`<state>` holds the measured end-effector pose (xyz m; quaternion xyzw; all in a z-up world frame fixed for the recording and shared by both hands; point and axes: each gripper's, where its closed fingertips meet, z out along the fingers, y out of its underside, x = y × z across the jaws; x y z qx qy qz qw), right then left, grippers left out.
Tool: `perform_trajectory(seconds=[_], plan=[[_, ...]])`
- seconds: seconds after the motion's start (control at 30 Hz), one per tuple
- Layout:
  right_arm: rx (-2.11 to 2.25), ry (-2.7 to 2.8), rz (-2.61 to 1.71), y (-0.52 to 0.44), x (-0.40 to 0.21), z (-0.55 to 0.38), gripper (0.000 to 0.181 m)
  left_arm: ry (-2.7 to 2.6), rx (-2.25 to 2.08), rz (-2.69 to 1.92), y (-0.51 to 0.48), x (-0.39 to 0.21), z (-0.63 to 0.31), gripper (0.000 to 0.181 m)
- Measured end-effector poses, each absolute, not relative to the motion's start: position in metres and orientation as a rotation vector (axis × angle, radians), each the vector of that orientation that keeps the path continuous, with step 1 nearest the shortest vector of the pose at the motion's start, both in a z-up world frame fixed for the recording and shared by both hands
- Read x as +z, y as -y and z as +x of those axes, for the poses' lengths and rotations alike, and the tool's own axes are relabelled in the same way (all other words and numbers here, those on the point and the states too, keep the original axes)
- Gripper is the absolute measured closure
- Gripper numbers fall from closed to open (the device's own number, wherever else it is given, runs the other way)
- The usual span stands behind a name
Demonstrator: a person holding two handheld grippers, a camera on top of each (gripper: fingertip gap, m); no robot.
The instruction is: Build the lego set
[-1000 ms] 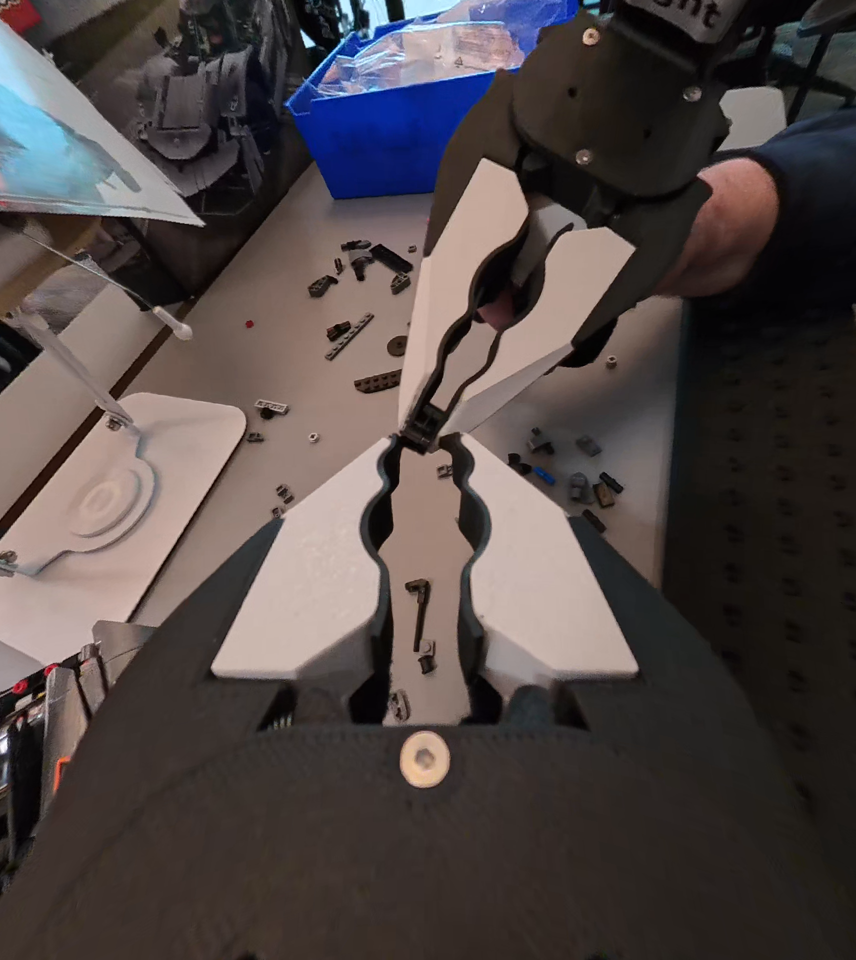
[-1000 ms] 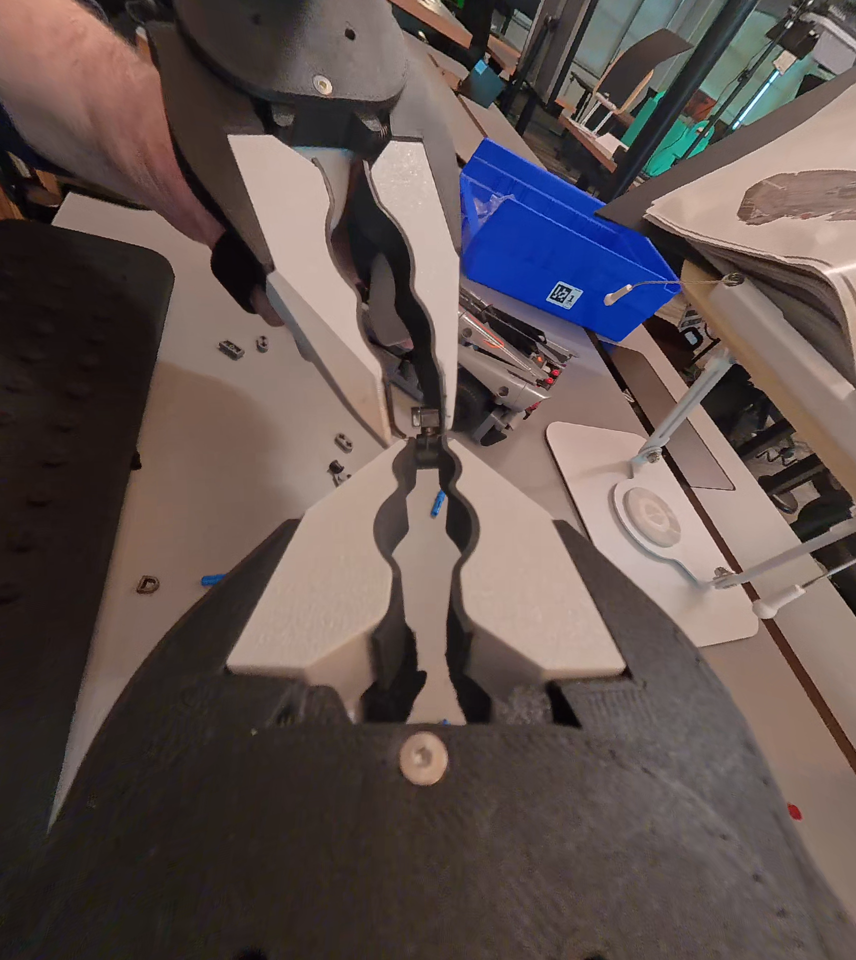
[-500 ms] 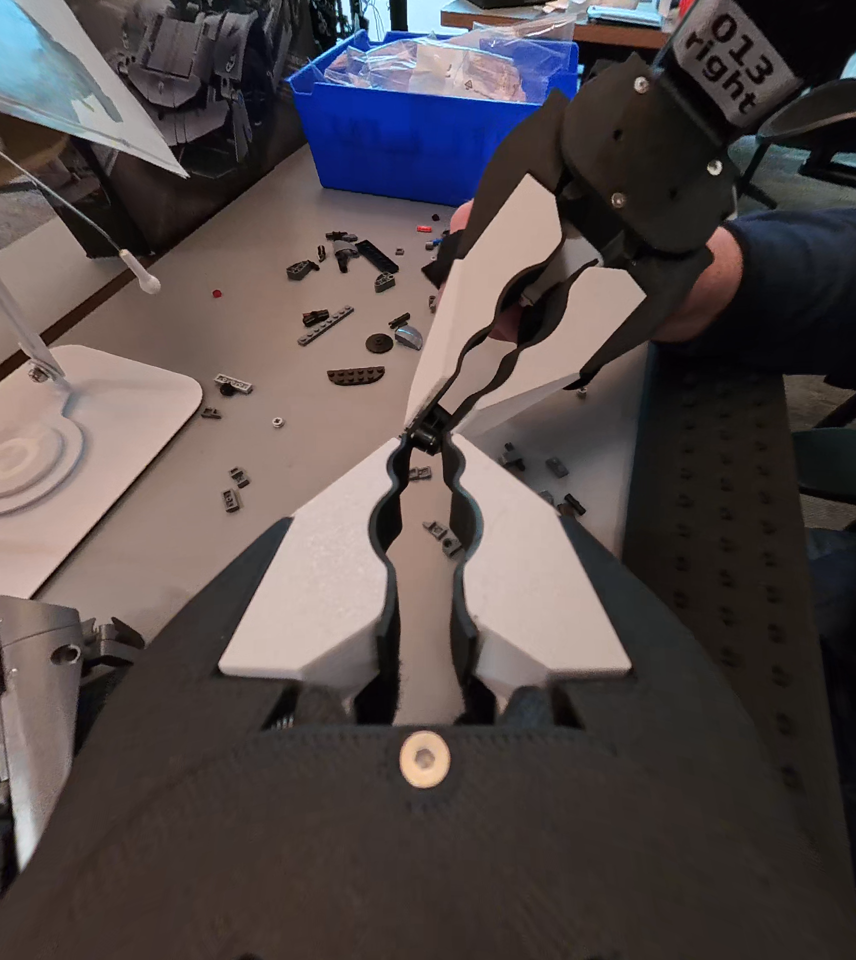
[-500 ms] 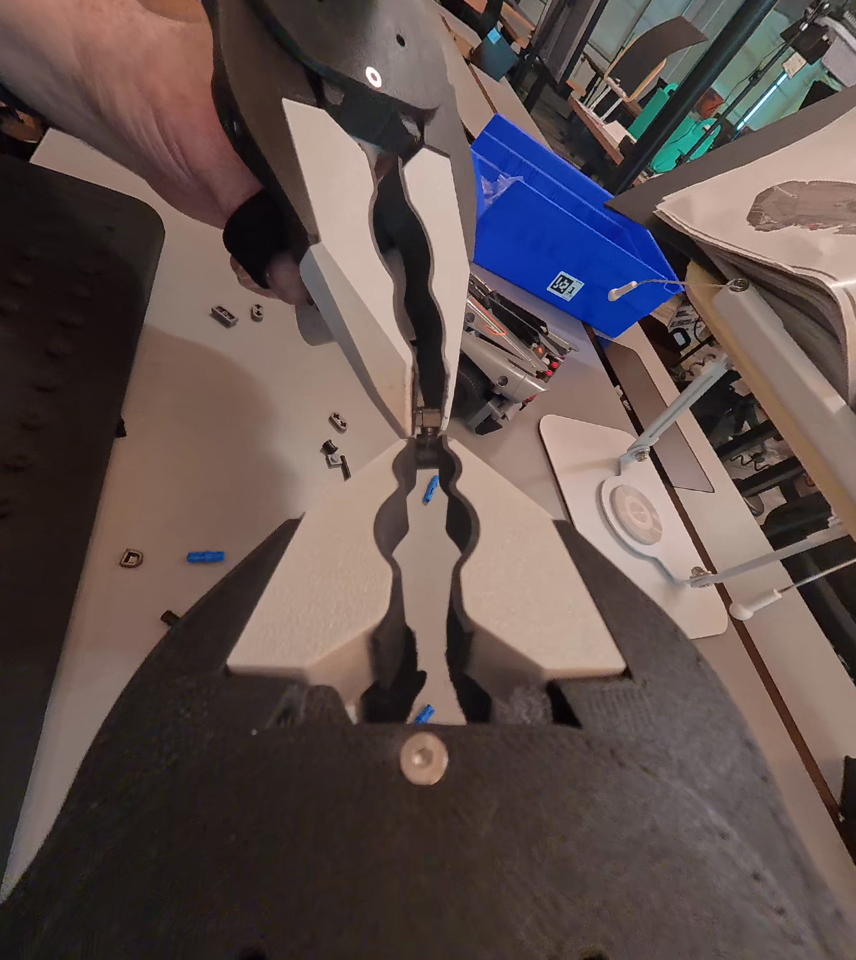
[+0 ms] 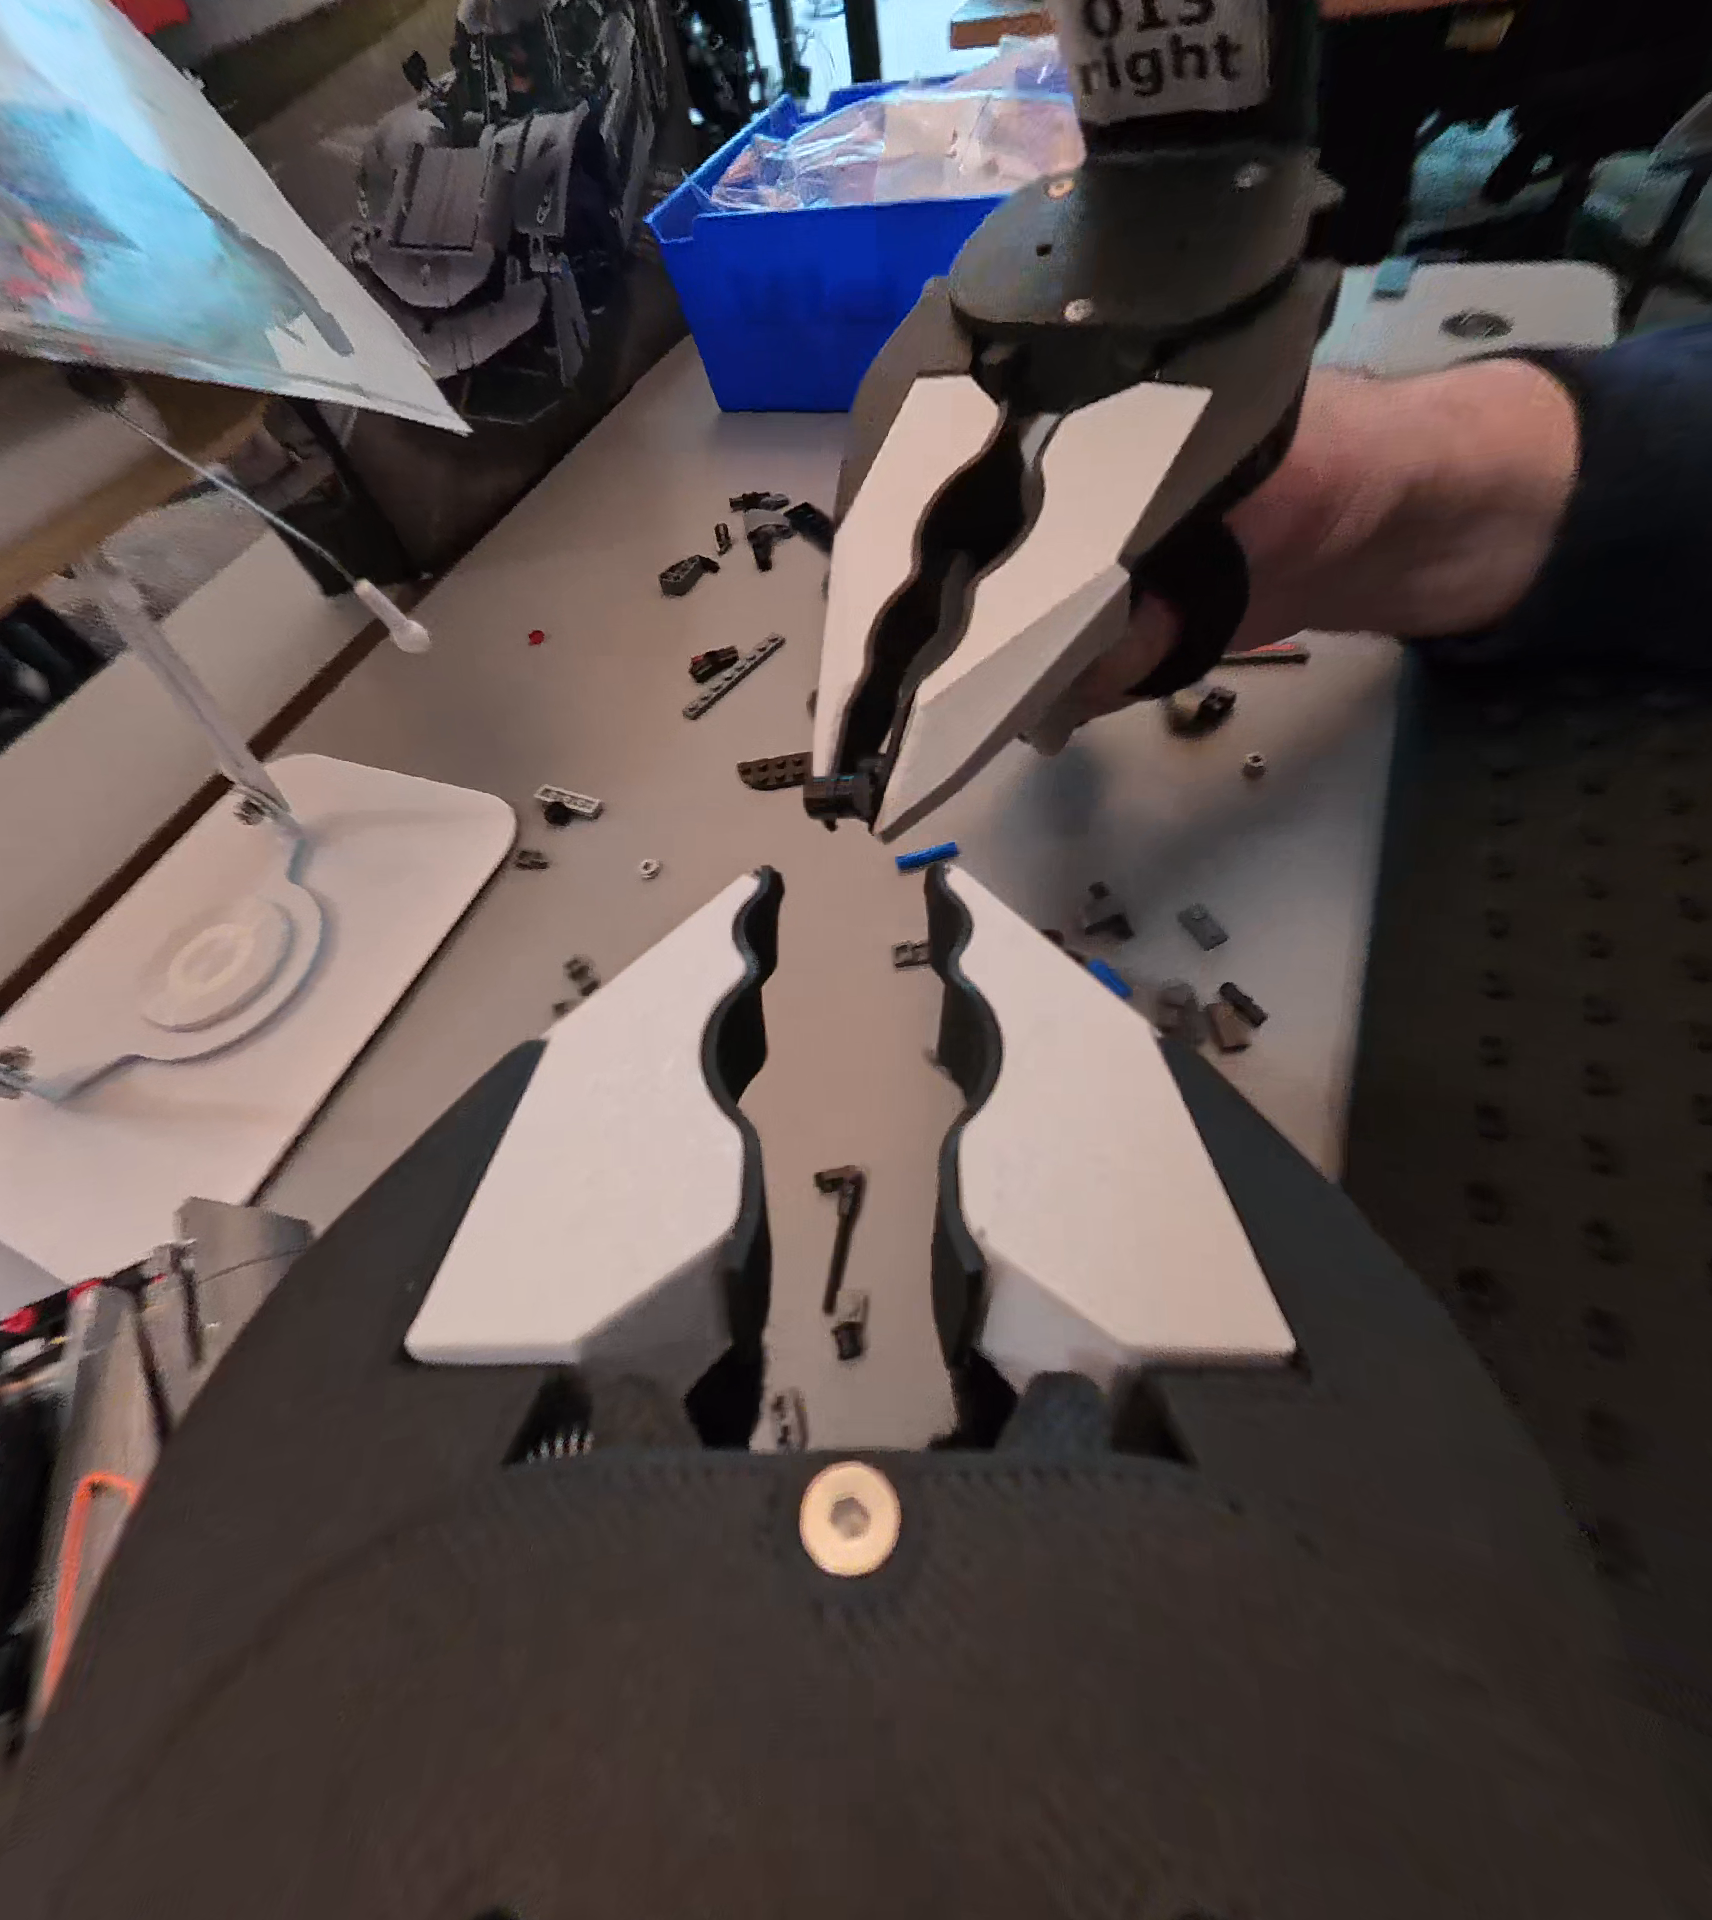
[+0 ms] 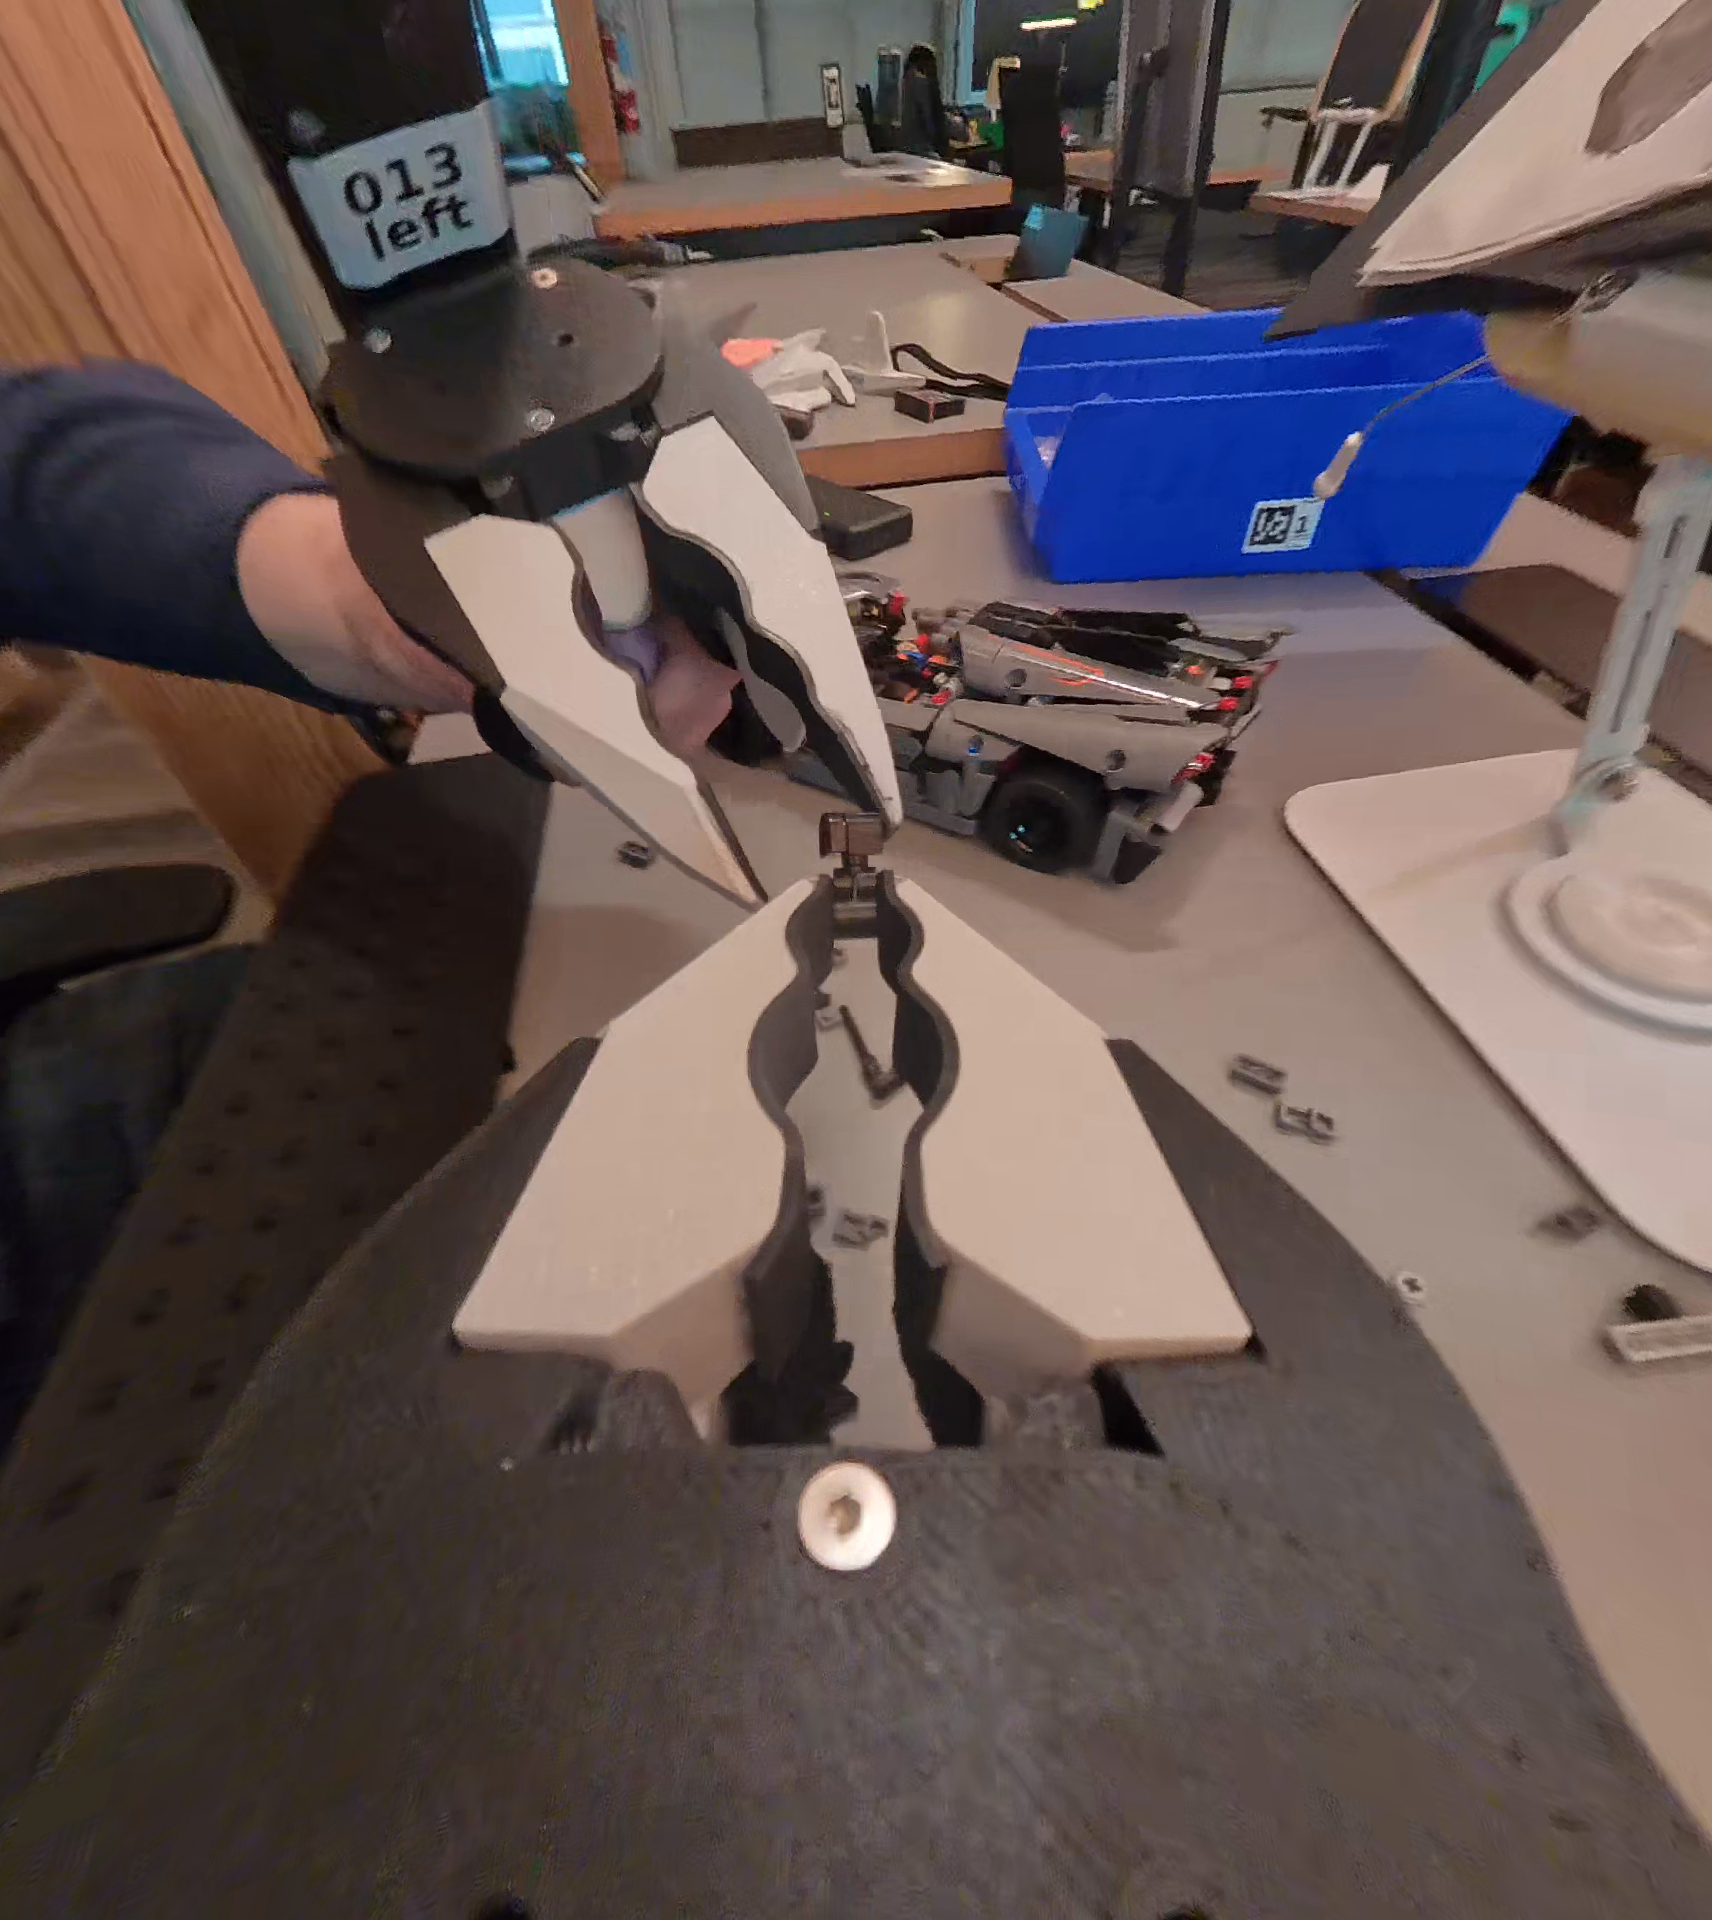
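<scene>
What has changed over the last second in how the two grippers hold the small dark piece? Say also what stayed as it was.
The left gripper has opened, let go of the small dark piece and drawn back; its fingertips now stand apart from it. The right gripper stays shut on the piece and alone carries it. The lego car, the blue bin and the loose pieces on the table lie as before.
</scene>
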<state>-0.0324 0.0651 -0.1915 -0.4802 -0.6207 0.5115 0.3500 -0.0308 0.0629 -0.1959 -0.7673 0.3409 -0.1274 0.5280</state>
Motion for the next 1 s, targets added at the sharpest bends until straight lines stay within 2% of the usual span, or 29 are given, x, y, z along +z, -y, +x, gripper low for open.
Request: perform_trajectory(seconds=[0.27, 0.47, 1.0], plan=[[1.367, 1.663, -1.273, -0.057, -0.2, -0.033, 0.176, -0.948, -0.089, -1.769, -0.059, -0.195, -0.023, 0.156], [1.292, 1.728, -1.194, -0.05, -0.202, -0.032, 0.176, -0.894, -0.297, -1.805, -0.056, -0.194, -0.023, 0.171], [1.436, 1.764, -1.167, -0.039, -0.197, -0.026, 0.176, -0.97, -0.341, -1.77, -0.047, -0.19, -0.016, 0.172]])
